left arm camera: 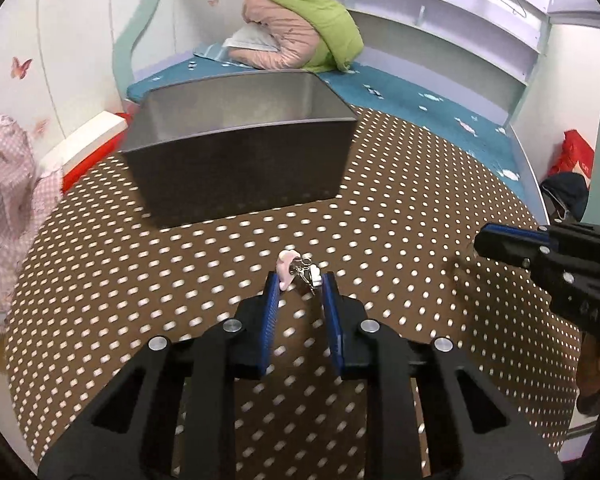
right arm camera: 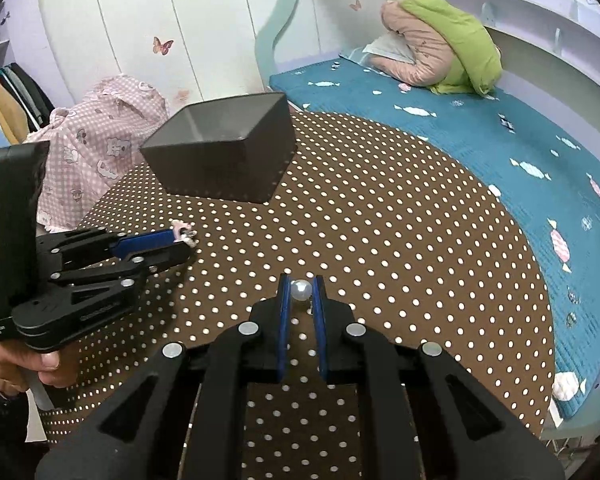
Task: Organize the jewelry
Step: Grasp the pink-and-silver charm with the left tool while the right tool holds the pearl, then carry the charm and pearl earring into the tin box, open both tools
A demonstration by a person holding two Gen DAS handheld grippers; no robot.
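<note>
A small pink and white jewelry piece point(left arm camera: 298, 270) with a silver clasp sits between the blue pads of my left gripper point(left arm camera: 300, 280), which is shut on it just above the brown dotted cloth point(left arm camera: 400, 200). The right wrist view shows that left gripper point(right arm camera: 185, 238) from the side, with the piece point(right arm camera: 182, 229) at its tips. My right gripper point(right arm camera: 301, 285) is shut on a white pearl point(right arm camera: 301, 290). In the left wrist view the right gripper point(left arm camera: 481, 242) enters from the right edge. An open dark grey box point(left arm camera: 236, 152) point(right arm camera: 220, 148) stands beyond both grippers.
A pink checked garment point(right arm camera: 100, 140) lies left of the box, beside a red and white carton point(left arm camera: 88, 148). Behind the dotted cloth a teal blanket point(right arm camera: 520, 140) carries a pink and green jacket pile point(right arm camera: 440, 48). White shelves point(left arm camera: 440, 32) line the back wall.
</note>
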